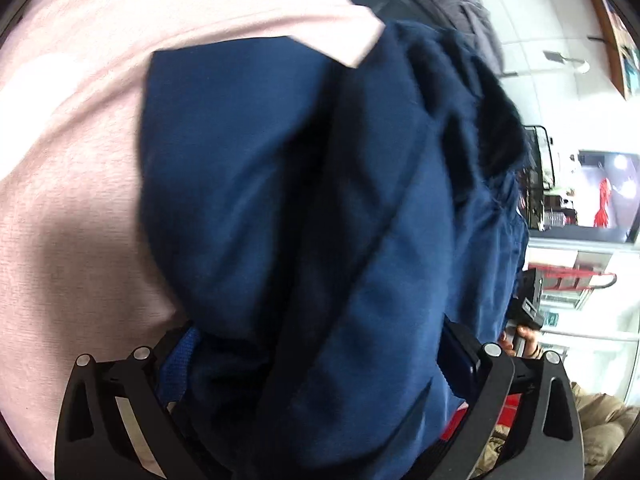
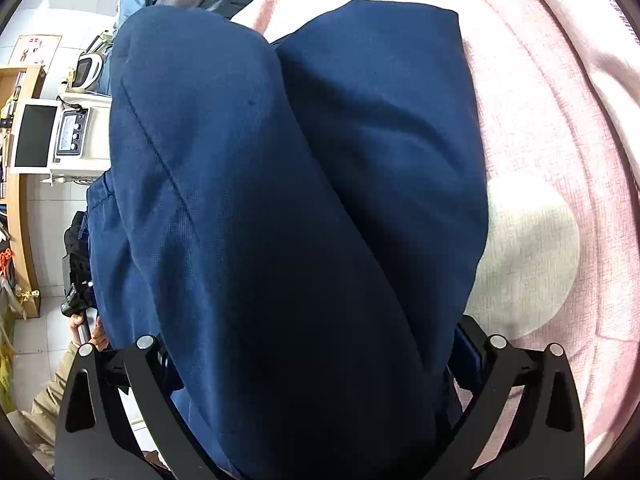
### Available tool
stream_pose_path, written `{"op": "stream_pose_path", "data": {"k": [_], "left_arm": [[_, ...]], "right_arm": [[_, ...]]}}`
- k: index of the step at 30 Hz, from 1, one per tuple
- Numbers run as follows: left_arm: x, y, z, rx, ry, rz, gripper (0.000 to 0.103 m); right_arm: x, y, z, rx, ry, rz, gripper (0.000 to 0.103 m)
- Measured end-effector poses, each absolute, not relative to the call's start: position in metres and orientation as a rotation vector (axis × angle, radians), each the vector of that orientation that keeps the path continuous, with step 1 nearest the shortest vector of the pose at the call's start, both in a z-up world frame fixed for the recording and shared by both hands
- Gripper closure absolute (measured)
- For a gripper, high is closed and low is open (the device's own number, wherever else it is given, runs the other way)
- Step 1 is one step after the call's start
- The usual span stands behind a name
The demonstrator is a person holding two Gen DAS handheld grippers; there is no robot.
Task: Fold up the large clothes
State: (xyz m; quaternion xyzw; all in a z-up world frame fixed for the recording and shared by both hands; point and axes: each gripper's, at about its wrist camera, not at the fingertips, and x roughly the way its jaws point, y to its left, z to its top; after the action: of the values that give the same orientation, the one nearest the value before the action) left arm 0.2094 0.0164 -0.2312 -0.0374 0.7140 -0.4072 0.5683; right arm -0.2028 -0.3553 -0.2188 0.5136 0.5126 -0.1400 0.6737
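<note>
Navy garment [image 2: 280, 200] is bunched between the wide-spread fingers of right gripper [image 2: 316, 360] and left gripper [image 1: 316, 360] alike, long axis running straight ahead onto pink sheet [image 2: 560, 120]; pad pressure cannot be told.

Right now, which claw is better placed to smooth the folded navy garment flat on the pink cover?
Probably the right claw: it stands wide over the navy garment, apparently gripping nothing. The left claw has cloth bunched between its fingers.
</note>
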Motion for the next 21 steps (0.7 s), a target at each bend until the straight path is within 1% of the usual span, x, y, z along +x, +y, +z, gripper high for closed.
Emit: {"op": "stream_pose_path", "data": {"k": [1, 2, 3, 4, 5, 6, 7, 9, 10, 11, 12, 14, 18, 21], "left_arm": [[0.205, 0.014, -0.23, -0.063, 1.664, -0.953, 0.009], [0.204, 0.011, -0.229, -0.064, 1.657, -0.943, 0.013], [0.203, 0.011, -0.228, -0.086, 1.647, -0.931, 0.024], [0.201, 0.011, -0.226, -0.124, 1.637, -0.919, 0.032], [0.198, 0.011, -0.224, -0.137, 1.63, -0.904, 0.039], [0.195, 0.008, -0.221, -0.138, 1.62, -0.887, 0.044], [0.191, 0.007, -0.218, -0.134, 1.605, -0.868, 0.046], [0.184, 0.003, -0.213, -0.142, 1.595, -0.837, 0.054], [0.179, 0.002, -0.209, -0.147, 1.59, -0.82, 0.057], [0.176, 0.002, -0.203, -0.152, 1.582, -0.803, 0.062], [0.172, 0.0, -0.197, -0.153, 1.576, -0.794, 0.066], [0.165, -0.002, -0.181, -0.152, 1.551, -0.78, 0.069], [0.151, -0.005, -0.147, -0.164, 1.495, -0.783, 0.073], [0.132, -0.013, -0.117, -0.166, 1.442, -0.811, 0.074]], "right_arm": [[-0.199, -0.353, -0.218, 1.151, 1.158, -0.317, 0.004], [-0.199, -0.352, -0.217, 1.139, 1.165, -0.322, 0.005], [-0.198, -0.351, -0.216, 1.124, 1.172, -0.333, 0.006], [-0.194, -0.345, -0.214, 1.107, 1.18, -0.346, 0.008], [-0.193, -0.342, -0.212, 1.077, 1.192, -0.366, 0.012], [-0.193, -0.338, -0.21, 1.041, 1.202, -0.389, 0.016], [-0.194, -0.335, -0.207, 1.022, 1.201, -0.408, 0.019], [-0.199, -0.331, -0.202, 1.018, 1.18, -0.426, 0.038], [-0.2, -0.329, -0.199, 1.021, 1.169, -0.427, 0.043], [-0.202, -0.325, -0.195, 1.014, 1.159, -0.433, 0.051], [-0.201, -0.321, -0.19, 1.002, 1.156, -0.439, 0.057], [-0.2, -0.314, -0.182, 0.969, 1.148, -0.454, 0.062], [-0.212, -0.306, -0.165, 0.959, 1.089, -0.451, 0.072], [-0.224, -0.298, -0.148, 0.93, 1.046, -0.419, 0.076]]}}
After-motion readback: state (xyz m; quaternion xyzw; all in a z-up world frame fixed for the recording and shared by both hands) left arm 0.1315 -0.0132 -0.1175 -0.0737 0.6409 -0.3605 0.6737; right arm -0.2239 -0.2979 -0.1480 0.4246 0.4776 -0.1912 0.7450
